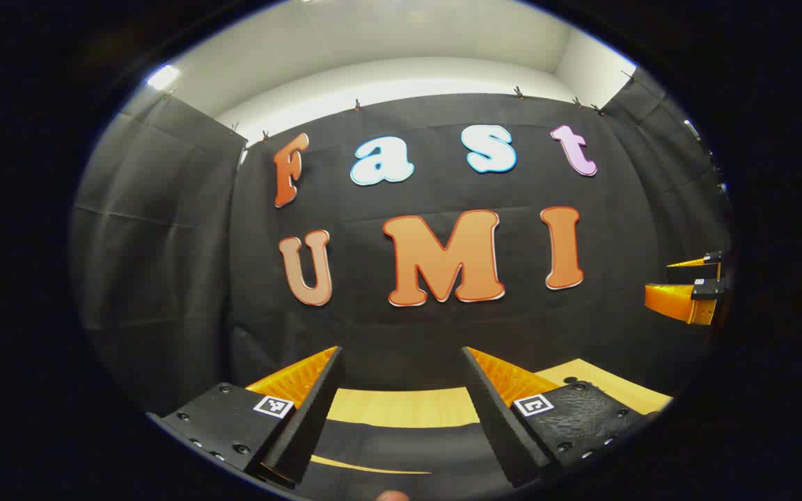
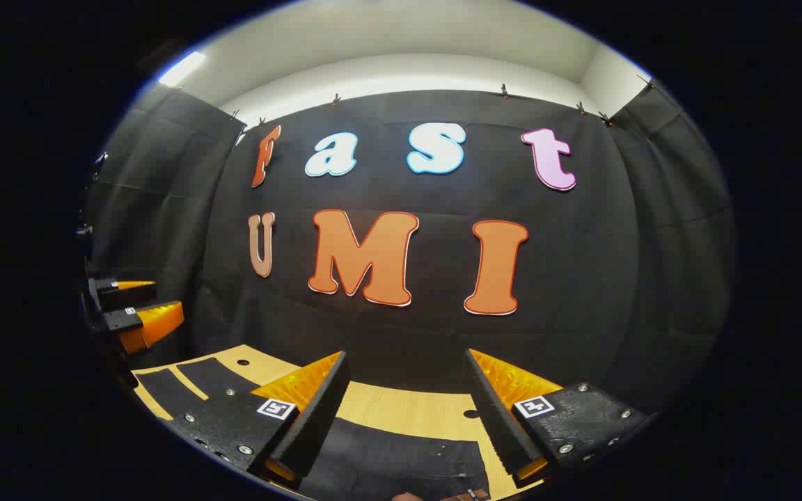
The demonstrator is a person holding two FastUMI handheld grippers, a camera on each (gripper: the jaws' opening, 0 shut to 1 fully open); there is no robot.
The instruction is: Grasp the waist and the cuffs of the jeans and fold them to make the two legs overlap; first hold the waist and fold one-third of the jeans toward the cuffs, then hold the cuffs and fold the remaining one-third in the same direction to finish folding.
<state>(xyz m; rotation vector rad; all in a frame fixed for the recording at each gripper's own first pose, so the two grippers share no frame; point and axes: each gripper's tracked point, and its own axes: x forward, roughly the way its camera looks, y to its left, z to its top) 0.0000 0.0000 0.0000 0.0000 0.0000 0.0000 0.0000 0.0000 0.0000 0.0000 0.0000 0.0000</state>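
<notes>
Left gripper: in the left gripper view my left gripper (image 1: 401,410) hangs above the table with its two fingers spread wide apart and nothing between them.
Right gripper: in the right gripper view my right gripper (image 2: 408,417) is likewise held up, fingers well apart, gripping nothing.
Jeans: I see the jeans (image 2: 401,459) as dark denim lying flat on the table, at 6 o'clock in the right gripper view, just below the gap between my fingers. The waist end, with a bit of brown at its edge, sits at the bottom rim toward 5 o'clock. More dark cloth runs off toward 8 o'clock. In the left gripper view the denim shows at 6 o'clock as well, with a pale strip of table showing through it.
Table: the light wooden table (image 2: 401,410) shows as a band behind the jeans, with small round holes in it.
Other gripper seen: from the left gripper view the right one appears at 3 o'clock; from the right gripper view the left one appears at 9 o'clock, both well apart from the jeans.
Contact: neither gripper touches the denim.
</notes>
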